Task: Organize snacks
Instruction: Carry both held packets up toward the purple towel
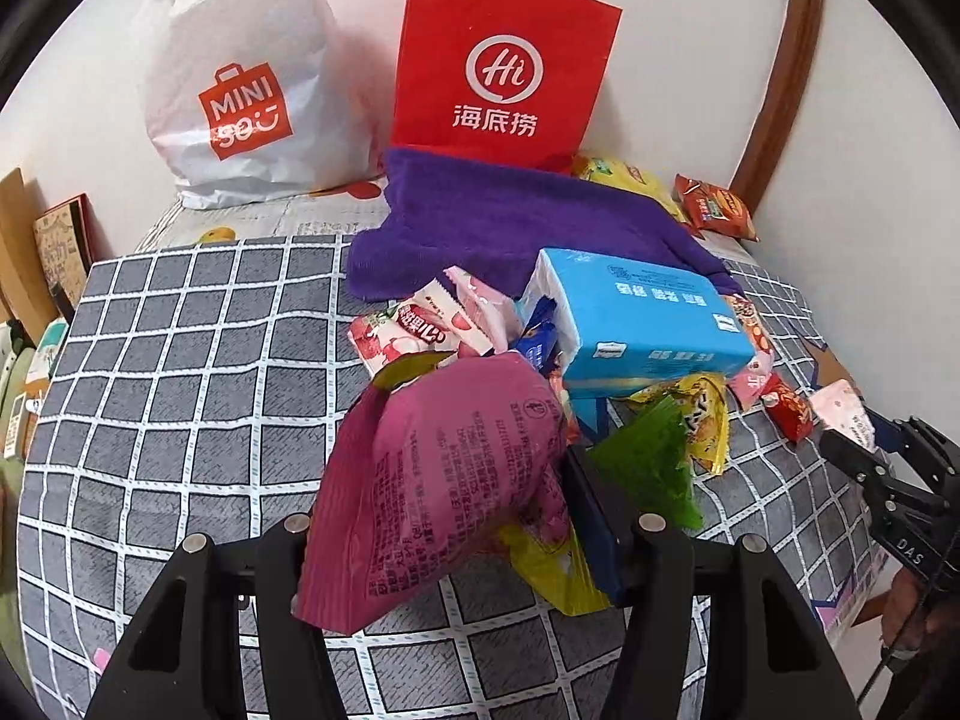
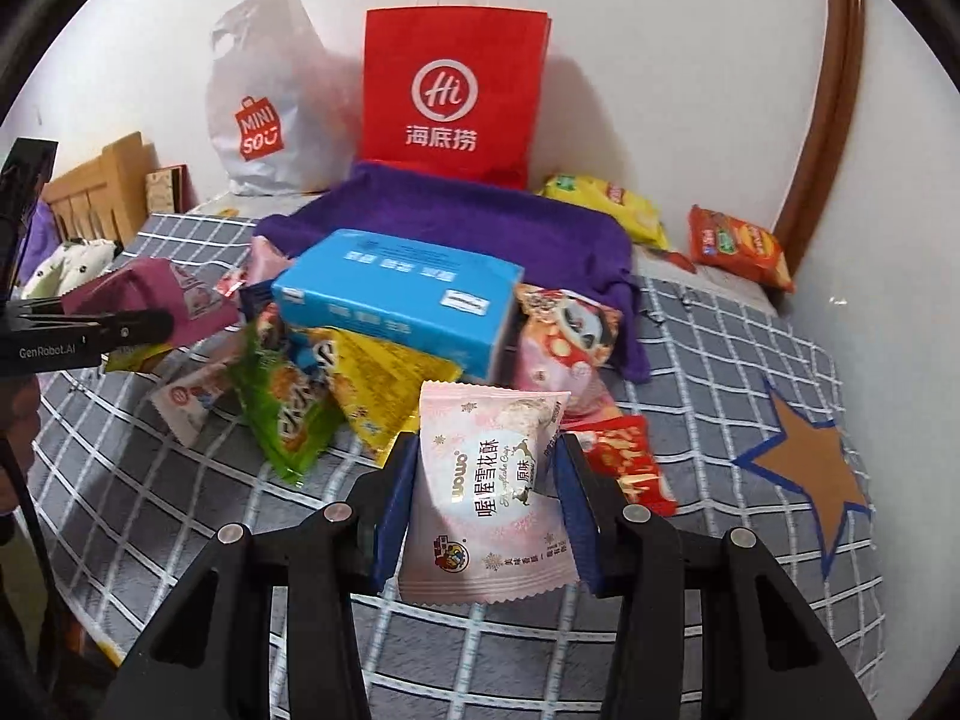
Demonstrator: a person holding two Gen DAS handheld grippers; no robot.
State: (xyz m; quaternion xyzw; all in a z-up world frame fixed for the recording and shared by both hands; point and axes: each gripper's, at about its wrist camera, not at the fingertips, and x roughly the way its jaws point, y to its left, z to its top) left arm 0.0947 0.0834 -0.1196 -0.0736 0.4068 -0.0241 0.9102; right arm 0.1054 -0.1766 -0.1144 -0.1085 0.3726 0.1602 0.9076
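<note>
Left wrist view. The left gripper (image 1: 441, 531) stood about half open, its jaws pressed on a magenta snack bag (image 1: 438, 474) carried clear of the checked cloth (image 1: 168, 360), presumably so that the bag could be sorted away from the heap. A yellow packet (image 1: 552, 570) showed beneath the bag; whether it was also gripped could not be told. Ahead lay the remaining pile: a blue tissue pack (image 1: 642, 312) resting on top of mixed wrappers, a green packet (image 1: 654, 468) and pink-and-white sachets (image 1: 420, 324). A purple towel (image 1: 510, 222) lay behind, then a red paper bag (image 1: 504, 66) and a white plastic bag (image 1: 240, 84) upright against the wall, the likely receptacles. The right gripper (image 1: 864, 450) entered at the right edge.

Right wrist view. The right gripper (image 2: 486, 510) was nearly closed, its blue pads clamping a pink snowflake-crisp sachet (image 2: 486, 498) by its sides and holding it above the cloth. The tissue pack (image 2: 396, 294) sat directly between this gripper and the red paper bag (image 2: 450, 90), so a straight path would probably need to pass over it. A panda packet (image 2: 570, 324), a red packet (image 2: 630, 456) and a green packet (image 2: 282, 402) lay near; yellow (image 2: 606, 204) and orange (image 2: 738, 246) crisp bags lay well apart by the wall. The left gripper (image 2: 138, 324) held its magenta bag (image 2: 150, 294) at left.
</note>
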